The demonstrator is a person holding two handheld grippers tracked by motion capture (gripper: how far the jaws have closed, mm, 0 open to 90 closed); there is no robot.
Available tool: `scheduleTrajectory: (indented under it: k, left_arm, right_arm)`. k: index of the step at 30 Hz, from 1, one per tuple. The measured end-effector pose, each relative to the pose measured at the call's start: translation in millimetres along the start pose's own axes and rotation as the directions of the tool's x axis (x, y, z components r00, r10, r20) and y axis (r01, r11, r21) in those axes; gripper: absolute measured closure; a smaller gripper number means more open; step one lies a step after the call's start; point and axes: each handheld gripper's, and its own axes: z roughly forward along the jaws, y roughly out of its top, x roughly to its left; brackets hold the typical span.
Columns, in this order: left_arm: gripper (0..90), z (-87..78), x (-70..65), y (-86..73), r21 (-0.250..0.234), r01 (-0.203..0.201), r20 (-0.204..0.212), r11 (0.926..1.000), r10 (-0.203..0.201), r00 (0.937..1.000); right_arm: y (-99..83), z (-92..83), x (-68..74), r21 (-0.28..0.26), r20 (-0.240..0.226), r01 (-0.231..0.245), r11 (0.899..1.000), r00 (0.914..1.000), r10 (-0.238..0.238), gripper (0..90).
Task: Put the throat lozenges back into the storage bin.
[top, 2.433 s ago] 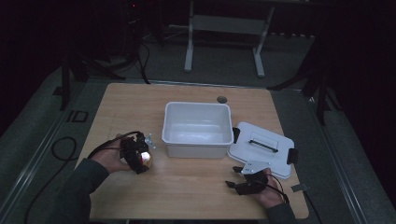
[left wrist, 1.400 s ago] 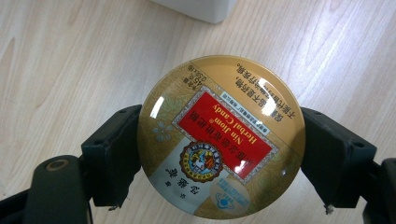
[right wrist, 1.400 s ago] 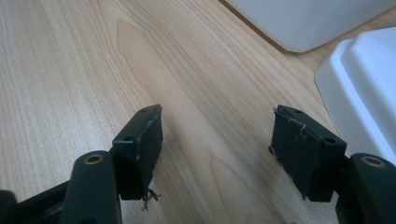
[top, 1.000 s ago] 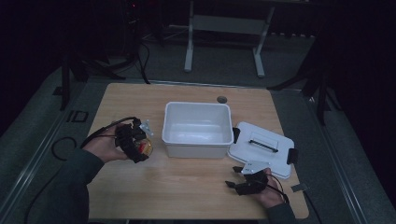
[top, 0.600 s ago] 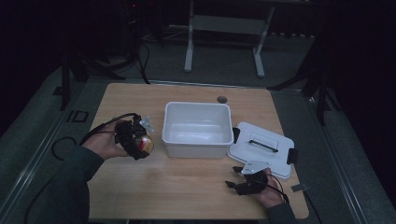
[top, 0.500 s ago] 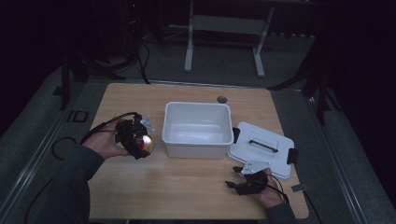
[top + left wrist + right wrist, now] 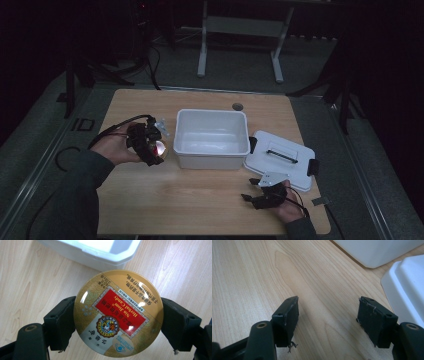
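Jaws of the left gripper (image 7: 117,322) clamp candy tin (image 7: 118,312) beside bin (image 7: 211,138).

Both grippers black: left gripper (image 7: 118,323) with blocky screw-holed pads, right gripper (image 7: 328,322) frayed at pad edges, grey three-cornered plate on top. Black cables. Dark grey sleeves.

On the round candy tin (image 7: 118,313) your left gripper (image 7: 117,322) clamps just beside the white bin (image 7: 100,250), you can read "Nin Jiom Herbal Candy", upside down on its red panel; the smaller print is illegible.
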Motion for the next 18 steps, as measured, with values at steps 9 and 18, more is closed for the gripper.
scheduleTrajectory:
  k: [9, 18]
  left_arm:
    - [20.3, -6.3, 1.4, 10.0, 0.004, 0.001, -0.002, 1.0, -0.001, 1.0]
    - [20.3, -7.3, 0.0, 22.9, 0.008, -0.016, -0.002, 0.9998, 0.016, 0.9999]
  right_arm:
    - [0.0, 0.0, 0.0, 0.0, 0.0, 0.001, 1.0, 1.0, -0.001, 32.7]
    - [0.0, 0.0, 0.1, 0.0, -0.001, 0.001, 1.0, 1.0, -0.001, 32.5]
